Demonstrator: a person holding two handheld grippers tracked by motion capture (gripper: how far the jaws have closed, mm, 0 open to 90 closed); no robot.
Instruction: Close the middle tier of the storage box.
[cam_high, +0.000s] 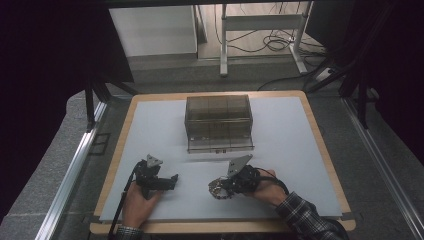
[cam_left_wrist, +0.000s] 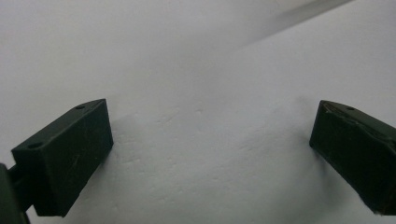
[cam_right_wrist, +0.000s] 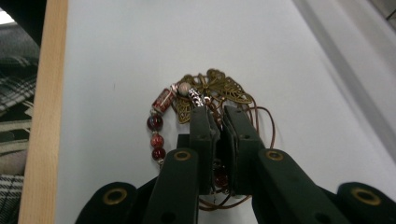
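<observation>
A beaded necklace (cam_right_wrist: 161, 121) with red beads, a brown cord and a brass butterfly pendant (cam_right_wrist: 219, 88) lies bunched on the white table top (cam_right_wrist: 116, 56). My right gripper (cam_right_wrist: 218, 114) is shut on its cord and beads just below the pendant. In the high view the necklace (cam_high: 219, 191) sits at the tip of the right gripper (cam_high: 223, 186), near the table's front. My left gripper (cam_high: 173, 180) rests on the table to the left, its jaws wide apart with nothing between them (cam_left_wrist: 210, 140); it points toward the right gripper.
A clear smoky plastic drawer box (cam_high: 218, 122) stands in the middle of the table toward the back. The wooden table edge (cam_right_wrist: 44, 112) runs close to the necklace. Beyond the table are a metal desk frame (cam_high: 260, 30) and floor cables.
</observation>
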